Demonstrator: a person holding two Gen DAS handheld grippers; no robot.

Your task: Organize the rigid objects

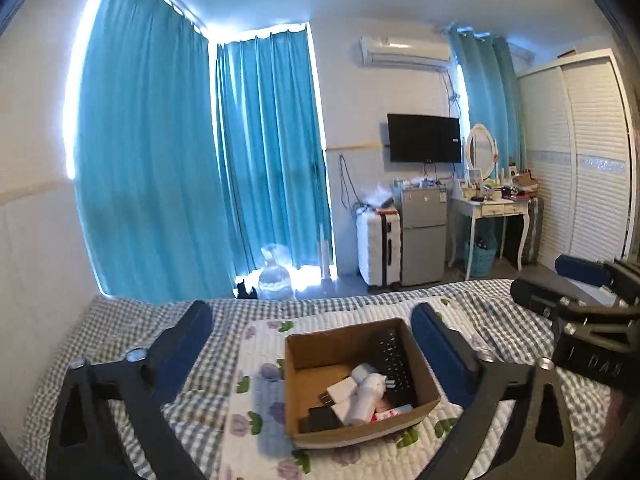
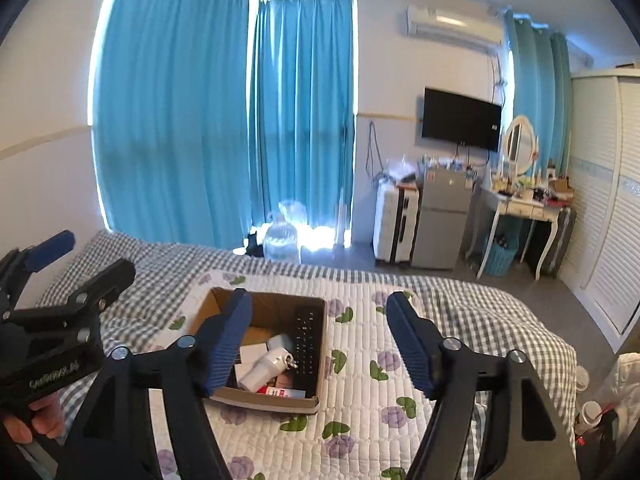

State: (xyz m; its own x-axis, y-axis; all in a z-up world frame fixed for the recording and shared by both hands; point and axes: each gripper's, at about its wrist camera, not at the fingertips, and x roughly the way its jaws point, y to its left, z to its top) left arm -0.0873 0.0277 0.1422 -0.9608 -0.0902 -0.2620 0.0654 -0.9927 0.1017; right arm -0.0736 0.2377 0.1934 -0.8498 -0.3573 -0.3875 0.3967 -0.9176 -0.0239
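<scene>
I held both hand-held grippers, left (image 1: 312, 320) and right (image 2: 320, 312), released and empty over the box (image 1: 320, 344) on the bed (image 2: 460, 320).

Your right gripper's left finger (image 2: 224, 344) covers the near left part of the cardboard box (image 2: 316, 312), hiding what lies there. The small items on the far dressing table (image 1: 494, 202) are too tiny to identify. At the right edge, a white bag (image 2: 624, 384) is cut off, and the wardrobe (image 2: 612, 208) runs out of view.
</scene>
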